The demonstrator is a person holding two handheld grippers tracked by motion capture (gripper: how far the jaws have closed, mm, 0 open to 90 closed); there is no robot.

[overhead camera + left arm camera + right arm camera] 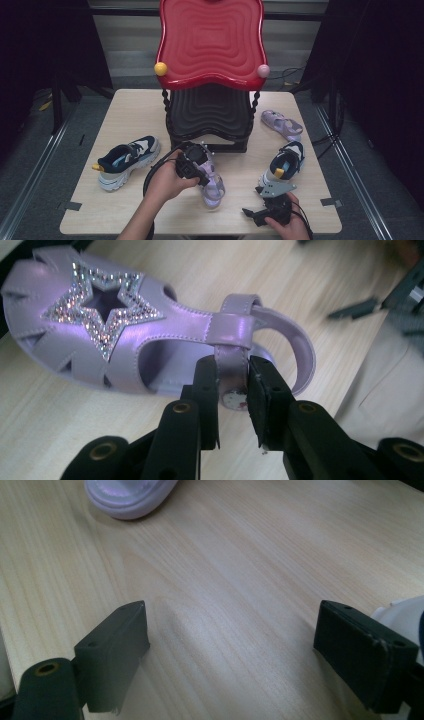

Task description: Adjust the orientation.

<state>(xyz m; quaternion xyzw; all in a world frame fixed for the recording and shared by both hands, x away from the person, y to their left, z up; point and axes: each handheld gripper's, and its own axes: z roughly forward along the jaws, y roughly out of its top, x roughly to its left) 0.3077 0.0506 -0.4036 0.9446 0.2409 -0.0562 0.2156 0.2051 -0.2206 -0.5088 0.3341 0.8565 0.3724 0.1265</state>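
The room is dark w/ black curtains at both sides, and a light wood table (125, 110) sits in the middle. At 12 o'clock on it stands a shoe rack (210, 75) w/ a red top shelf and a black shelf below. The purple sandal (212, 182) lies near the table's middle, just in front of the rack, long axis running from about 11 to 5 o'clock, toe toward the person. The left gripper (196, 161) is right on top of it, so the left hand (167, 180) is the nearer one by far. In the left gripper view the jaws pinch the sandal's strap (232, 357), one pad (260, 390) on each side, pressed tight. The right gripper (272, 205) rests at about 5 o'clock by the table edge, jaws spread wide over bare wood, holding nothing. A 2nd purple sandal (281, 124) lies at 2 o'clock, a navy sneaker (126, 159) at 9, another sneaker (286, 162) at 3. I think the rack is straight ahead, so the lift goes up and toward 12.
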